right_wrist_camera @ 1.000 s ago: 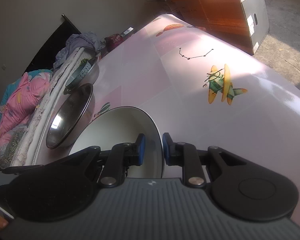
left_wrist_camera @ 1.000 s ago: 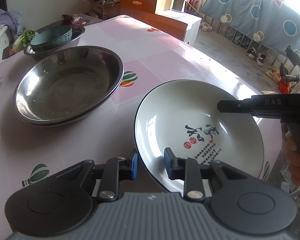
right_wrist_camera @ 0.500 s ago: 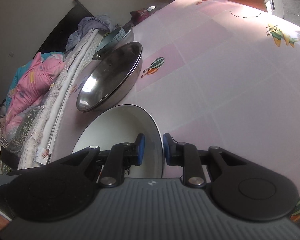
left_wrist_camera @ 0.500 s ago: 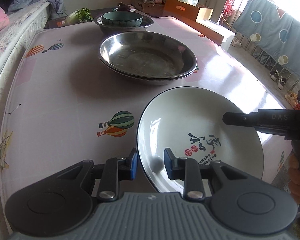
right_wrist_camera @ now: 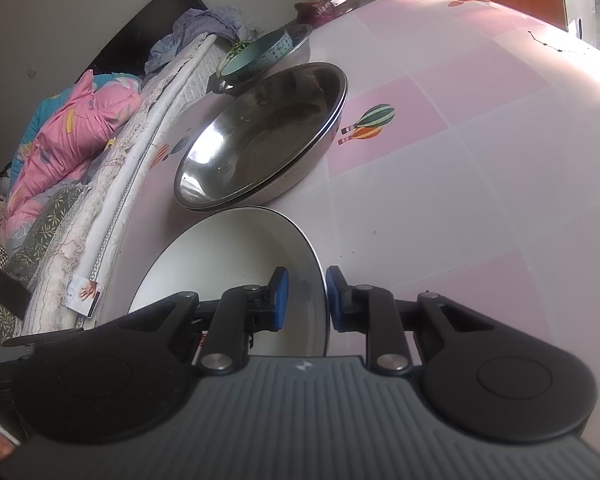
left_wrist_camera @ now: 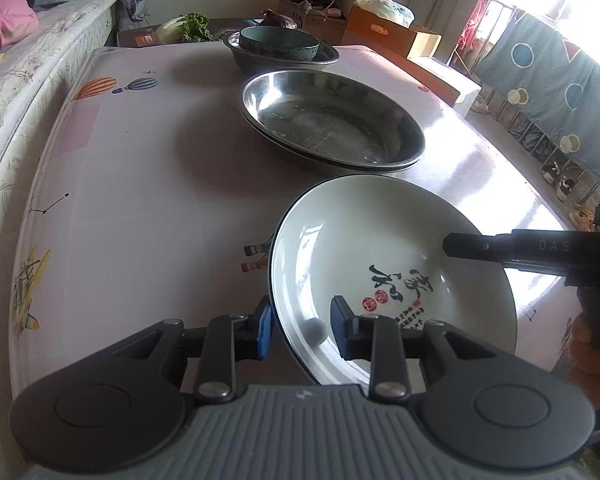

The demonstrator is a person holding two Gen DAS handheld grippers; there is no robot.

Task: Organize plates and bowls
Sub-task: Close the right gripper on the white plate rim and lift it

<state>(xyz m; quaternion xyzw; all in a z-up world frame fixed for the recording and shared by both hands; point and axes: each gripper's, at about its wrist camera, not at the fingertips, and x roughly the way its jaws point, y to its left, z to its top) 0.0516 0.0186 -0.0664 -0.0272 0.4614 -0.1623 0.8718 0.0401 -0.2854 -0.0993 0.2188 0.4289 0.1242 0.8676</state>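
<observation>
From the left wrist camera, the left gripper [left_wrist_camera: 302, 326] straddles the near rim of a white ceramic plate [left_wrist_camera: 380, 248] with a dark edge and black and red calligraphy printed inside. Its jaws have just been opening with the rim between them: the left blue pad [left_wrist_camera: 265, 330] lies at the outer edge, while the right pad stands a little clear of the inner face, so the grip looks loose. The plate is tilted above a pink tablecloth [left_wrist_camera: 148, 184] printed with hot-air balloons. On the plate's far side the right gripper [left_wrist_camera: 454, 245] reaches in over the rim, a hand [left_wrist_camera: 592, 354] on its handle. Just beyond the plate lie two stacked steel basins [left_wrist_camera: 332, 120], and further back a teal bowl [left_wrist_camera: 278, 42] rests in another steel basin [left_wrist_camera: 328, 56].

From the right wrist camera, the right gripper [right_wrist_camera: 305, 298] has the white ceramic plate [right_wrist_camera: 228, 256] by its edge, the rim running between the two blue pads, jaws narrow and closed on it. The stacked steel basins [right_wrist_camera: 260, 136] lie just past the plate, with the teal bowl [right_wrist_camera: 256, 54] behind them. A bed with a pink quilt [right_wrist_camera: 64, 132] borders the table on the left
</observation>
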